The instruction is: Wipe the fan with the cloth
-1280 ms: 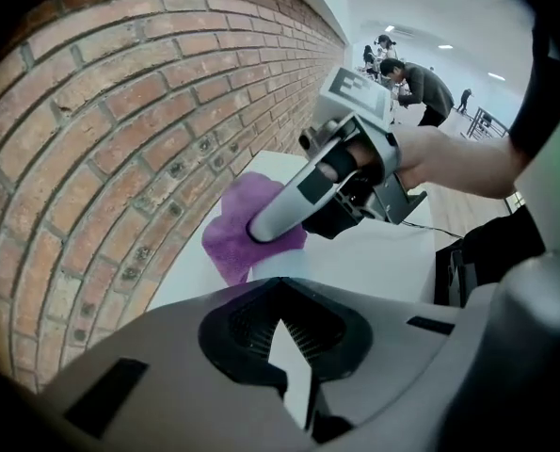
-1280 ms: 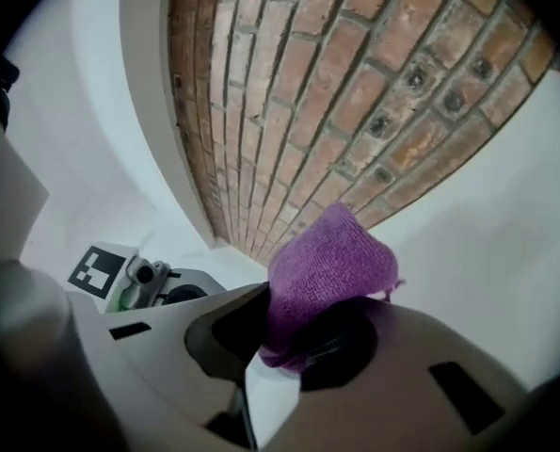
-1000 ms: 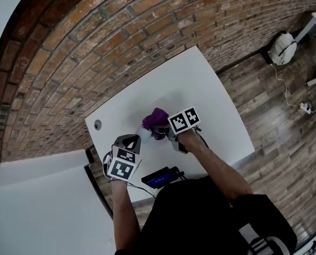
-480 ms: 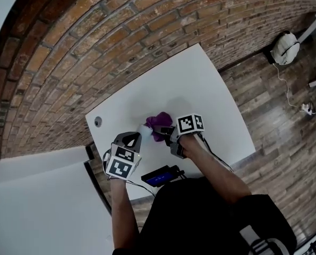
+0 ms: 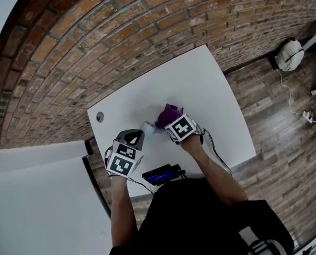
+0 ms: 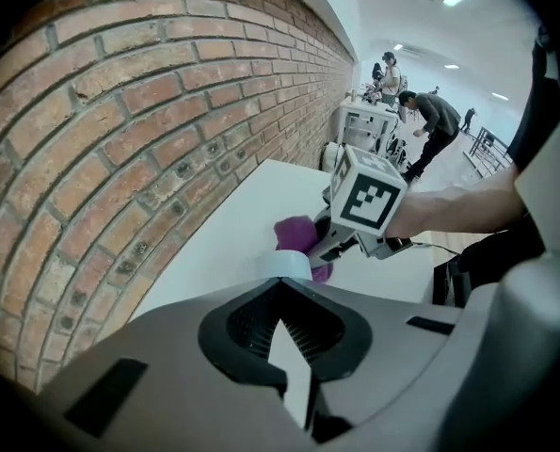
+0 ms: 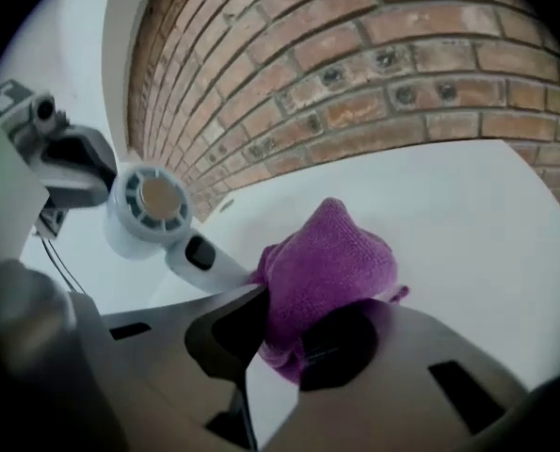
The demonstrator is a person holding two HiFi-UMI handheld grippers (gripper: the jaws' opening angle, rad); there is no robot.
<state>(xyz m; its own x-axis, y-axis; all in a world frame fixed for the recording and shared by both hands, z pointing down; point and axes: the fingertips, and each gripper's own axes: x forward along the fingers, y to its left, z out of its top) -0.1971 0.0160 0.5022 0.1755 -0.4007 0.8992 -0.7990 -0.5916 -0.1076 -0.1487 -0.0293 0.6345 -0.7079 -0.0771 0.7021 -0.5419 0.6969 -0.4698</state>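
Beside the fan (image 5: 147, 126), on the side toward the brick wall (image 5: 120, 31), the purple cloth (image 5: 169, 113) sits bunched in the right gripper (image 7: 294, 335); its jaws are clamped on the lower folds, with most of the cloth standing proud of the tips.

A second ago this gripper was higher and showed two faces of its marker cube (image 5: 180, 127); since then the wrist has rolled and dipped, so a single face now tilts up as a diamond. The cloth has swung from the cube's left to its far side; it lies just beside the fan's handle, though whether it touches I cannot tell. The round head is uncovered, so I judge one pass is over and the cloth is being re-angled for the next; wiping is under way, not done.

The right forearm reaches out over the white table (image 5: 200, 84), gripper aimed down and toward the wall. The left gripper (image 6: 281, 299) has kept its place on the fan's near side; it points steeply down, jaws brought together, and the right gripper view suggests they pinch the head's rim.
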